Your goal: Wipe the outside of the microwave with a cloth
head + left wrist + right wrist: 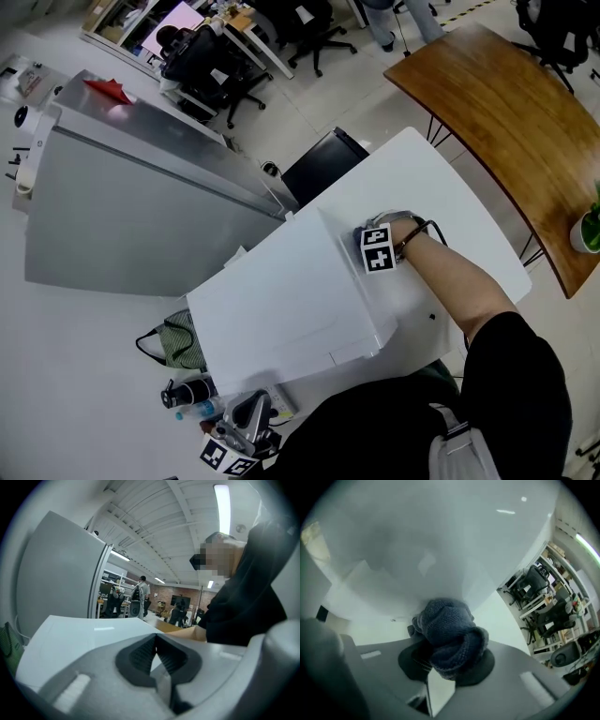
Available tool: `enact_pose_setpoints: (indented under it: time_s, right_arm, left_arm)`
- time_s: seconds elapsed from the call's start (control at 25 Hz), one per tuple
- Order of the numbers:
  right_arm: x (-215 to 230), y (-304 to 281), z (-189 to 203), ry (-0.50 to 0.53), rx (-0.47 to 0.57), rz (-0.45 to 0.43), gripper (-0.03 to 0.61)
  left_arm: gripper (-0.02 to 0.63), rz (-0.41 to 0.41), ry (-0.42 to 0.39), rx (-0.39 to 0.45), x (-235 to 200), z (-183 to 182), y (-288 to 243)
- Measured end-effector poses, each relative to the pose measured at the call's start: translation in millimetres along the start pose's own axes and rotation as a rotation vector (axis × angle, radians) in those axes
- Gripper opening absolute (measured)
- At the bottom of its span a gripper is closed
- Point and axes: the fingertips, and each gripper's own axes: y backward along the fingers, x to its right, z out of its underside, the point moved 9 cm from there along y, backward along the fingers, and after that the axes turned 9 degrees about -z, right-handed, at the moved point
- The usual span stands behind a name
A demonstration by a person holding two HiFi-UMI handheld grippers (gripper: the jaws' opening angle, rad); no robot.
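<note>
Right tongs (448, 663) around cloth (447, 637), against microwave (440, 541)

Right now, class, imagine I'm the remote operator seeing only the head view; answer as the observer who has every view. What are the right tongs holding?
Observer: The right tongs are clamped on a dark blue knitted cloth.
Operator: Is it on the microwave?
Observer: Its bunched end appears pressed against the microwave's white wall.
Operator: And the left tongs?
Observer: The left tongs are closed together, empty.
</note>
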Motion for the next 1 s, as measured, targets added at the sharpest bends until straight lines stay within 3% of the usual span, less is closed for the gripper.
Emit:
enact_pose_setpoints:
  time_s: [0.08, 0.2, 0.36, 0.48, 0.64, 0.8, 1.0]
  right_arm:
    - [0, 13, 3, -0.027, 0.042, 0.005, 0.077]
    - [-11, 79, 1, -0.019, 0.139, 0.074, 0.077]
    - [-51, 184, -20, 0.087, 0.275, 0.129, 0.077]
    - [-72, 210, -41, 0.171, 0.276, 0.134, 0.077]
    - [-67, 176, -47, 0.203, 0.145, 0.124, 0.077]
    - [-66, 96, -29, 0.211, 0.000, 0.020, 0.077]
    - [-66, 21, -5, 0.151, -0.053, -0.065, 0.077]
  left_arm:
    - [0.003, 0.006, 0.000, 0.005, 2, 0, -1]
    - [0.003, 0.006, -0.003, 0.017, 2, 0, -1]
    - [0.003, 0.002, 0.000, 0.020, -1, 0, 0]
    - [0.003, 0.007, -0.001, 0.018, 1, 0, -2]
    - [0.003, 0.013, -0.008, 0.014, 4, -2, -4]
    - [0.003, 0.019, -0.013, 0.006, 7, -1, -4]
    - [0.003, 0.024, -0.009, 0.003, 10, -1, -5]
